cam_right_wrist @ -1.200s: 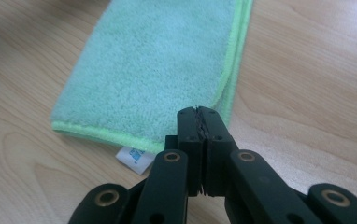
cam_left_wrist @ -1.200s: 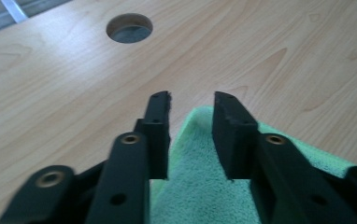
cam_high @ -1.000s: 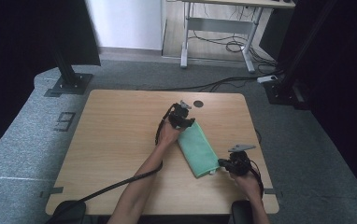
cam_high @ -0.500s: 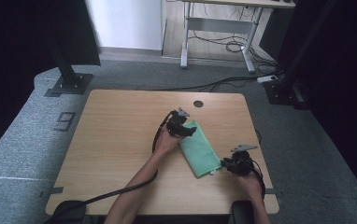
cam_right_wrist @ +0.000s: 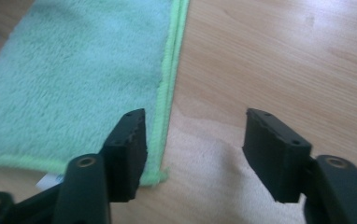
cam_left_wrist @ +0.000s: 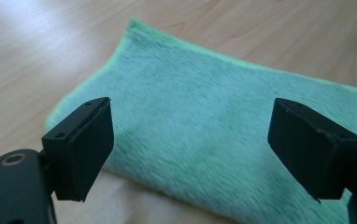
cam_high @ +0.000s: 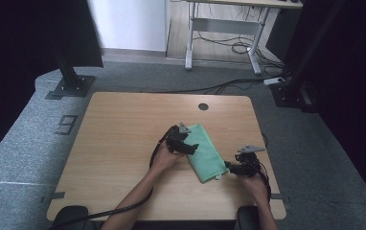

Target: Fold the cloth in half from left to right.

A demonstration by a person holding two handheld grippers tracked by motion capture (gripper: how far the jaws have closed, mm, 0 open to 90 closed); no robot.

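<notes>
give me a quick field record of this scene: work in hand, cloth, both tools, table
work in hand: folding a green cloth on a wooden table
cloth: folded to a narrow strip, lying flat, a white tag at its near corner
left tool: at the cloth's far left part, jaws have just been opening, nothing pinched between them
right tool: at the near right corner, jaws have just been opening, pads off the cloth edge
table: round hole near the far edge

I saw bare light wooden tabletop [cam_high: 123,139] left of the folded green terry cloth [cam_high: 205,152]. Nothing stood there. Only its round cable hole [cam_high: 203,106] broke the far edge.
</notes>
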